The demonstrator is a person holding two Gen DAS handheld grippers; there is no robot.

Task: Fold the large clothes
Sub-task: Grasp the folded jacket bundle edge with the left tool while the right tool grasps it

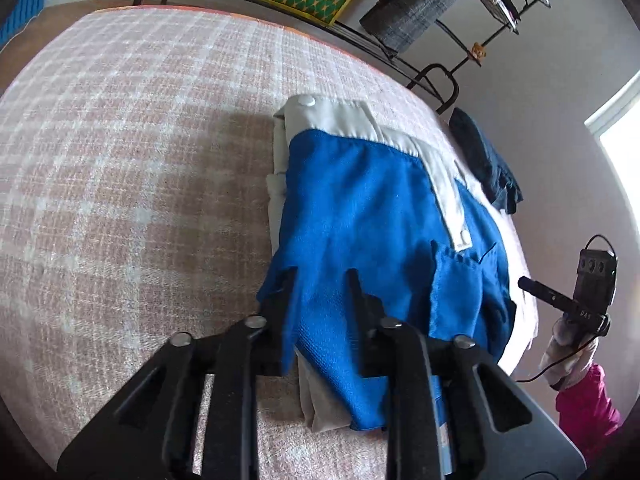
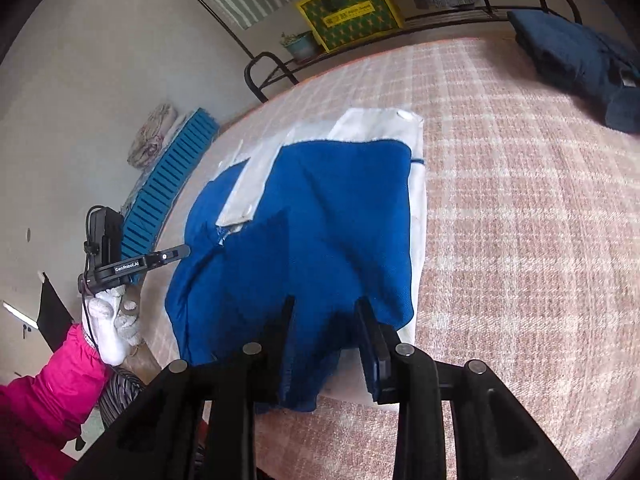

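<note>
Bed [image 1: 120,140], pink-and-white checked cover, spanning both views. Blue-and-white garment [image 1: 360,208], folded, flat on the cover near its close edge, white collar band at the far end. Dark navy clothing [image 2: 580,64], heaped at a far corner, well apart. Left gripper [image 1: 320,280], partly open, fingers astride the garment's near blue hem, pads not pressing. Right gripper [image 2: 325,312], partly open likewise over the near hem, cloth between fingers, unclamped.
</note>
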